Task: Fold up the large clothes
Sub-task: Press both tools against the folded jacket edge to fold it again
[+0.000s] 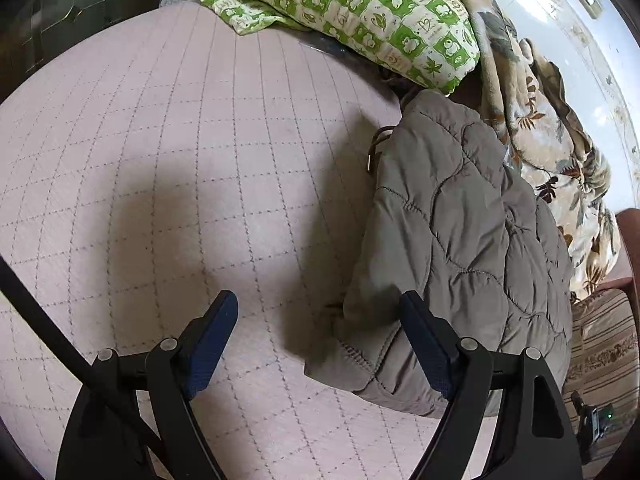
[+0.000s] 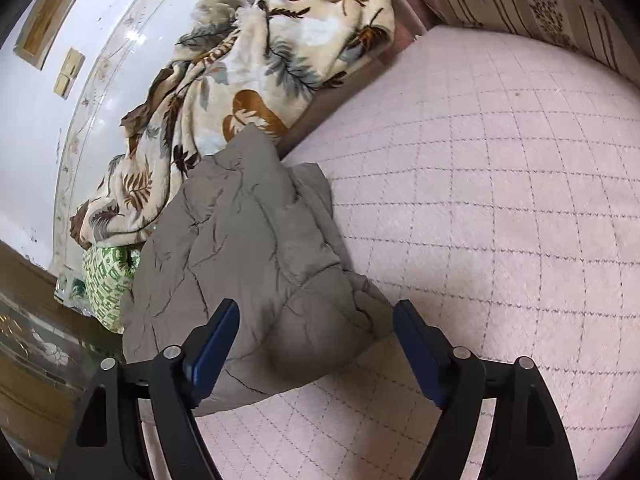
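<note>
While our left gripper (image 1: 320, 320) and right gripper (image 2: 316, 320) both stand spread and empty, we see the folded grey quilted jacket (image 1: 460, 232) at right of the left-wrist frame on the pink quilted mattress (image 1: 180, 140).

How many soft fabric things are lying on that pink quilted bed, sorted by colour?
Grey-brown: 1, the quilted jacket
Green and cream check: 1, the pillow
Cream with brown leaves: 1, the blanket
Total: 3, all lying along one edge of the pink bed cover.
</note>
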A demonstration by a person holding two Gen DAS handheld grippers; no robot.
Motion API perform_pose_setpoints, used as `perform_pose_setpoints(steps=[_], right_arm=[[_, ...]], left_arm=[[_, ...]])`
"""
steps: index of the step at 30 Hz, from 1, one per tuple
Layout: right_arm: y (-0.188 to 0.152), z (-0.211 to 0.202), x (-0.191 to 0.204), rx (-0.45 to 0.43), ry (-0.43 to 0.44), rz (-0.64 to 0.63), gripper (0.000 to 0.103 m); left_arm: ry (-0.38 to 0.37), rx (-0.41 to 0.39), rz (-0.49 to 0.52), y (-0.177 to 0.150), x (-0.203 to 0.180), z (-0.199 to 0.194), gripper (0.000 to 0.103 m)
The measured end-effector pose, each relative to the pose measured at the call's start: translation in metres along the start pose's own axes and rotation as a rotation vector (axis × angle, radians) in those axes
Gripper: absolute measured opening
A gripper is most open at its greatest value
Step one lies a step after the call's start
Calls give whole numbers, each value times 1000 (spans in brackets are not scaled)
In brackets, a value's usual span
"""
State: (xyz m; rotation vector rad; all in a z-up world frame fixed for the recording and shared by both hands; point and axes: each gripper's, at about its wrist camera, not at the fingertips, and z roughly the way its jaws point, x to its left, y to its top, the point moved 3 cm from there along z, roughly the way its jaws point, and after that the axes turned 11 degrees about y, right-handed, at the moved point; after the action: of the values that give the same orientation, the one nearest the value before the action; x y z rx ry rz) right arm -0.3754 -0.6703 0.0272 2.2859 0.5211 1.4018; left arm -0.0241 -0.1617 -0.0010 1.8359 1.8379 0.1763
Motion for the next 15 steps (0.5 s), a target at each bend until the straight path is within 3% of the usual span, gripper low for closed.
perform_pose_setpoints(steps=[4,15], right_arm=[[0,3,-3,6,2,23,87],[-18,8,-24,27,92,215,93]], left_arm=[[2,16,5,-4,-4,2,83],[-135,158,-74,-22,-11,12,83]])
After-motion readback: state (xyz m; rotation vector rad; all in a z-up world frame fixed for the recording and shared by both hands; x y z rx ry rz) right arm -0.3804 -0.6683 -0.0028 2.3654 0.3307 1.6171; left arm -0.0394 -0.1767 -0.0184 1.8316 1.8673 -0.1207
